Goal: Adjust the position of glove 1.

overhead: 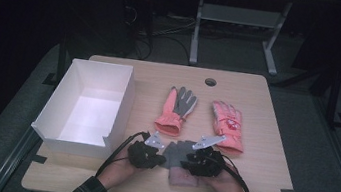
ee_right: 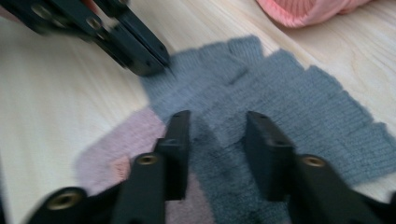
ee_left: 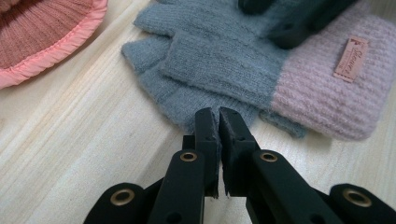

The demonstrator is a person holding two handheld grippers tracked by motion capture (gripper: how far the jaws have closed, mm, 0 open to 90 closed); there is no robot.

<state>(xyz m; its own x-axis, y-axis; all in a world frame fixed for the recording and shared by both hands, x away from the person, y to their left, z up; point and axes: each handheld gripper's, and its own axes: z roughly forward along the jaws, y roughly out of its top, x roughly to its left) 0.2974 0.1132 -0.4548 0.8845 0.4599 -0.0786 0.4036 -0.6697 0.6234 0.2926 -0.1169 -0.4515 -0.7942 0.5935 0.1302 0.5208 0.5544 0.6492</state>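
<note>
A knit glove point(overhead: 176, 153) with grey fingers and a pink cuff point(ee_left: 327, 98) lies flat near the table's front edge, between my two grippers. My left gripper point(ee_left: 218, 114) is shut on the grey edge of this glove point(ee_left: 210, 60), its tips pinching the near rim. From the other side, the left gripper point(ee_right: 159, 63) touches the glove point(ee_right: 289, 107) at its edge. My right gripper point(ee_right: 218, 119) stands open above the glove's middle, a jaw on each side, pads off the fabric. In the high view the left gripper point(overhead: 162, 159) and right gripper point(overhead: 183, 166) face each other over the glove.
Two coral winter gloves lie farther back: one with a grey palm point(overhead: 176, 109), one with a print point(overhead: 227, 124). A white open box point(overhead: 122, 104) stands at the left. A round cable hole point(overhead: 210, 82) sits near the far edge.
</note>
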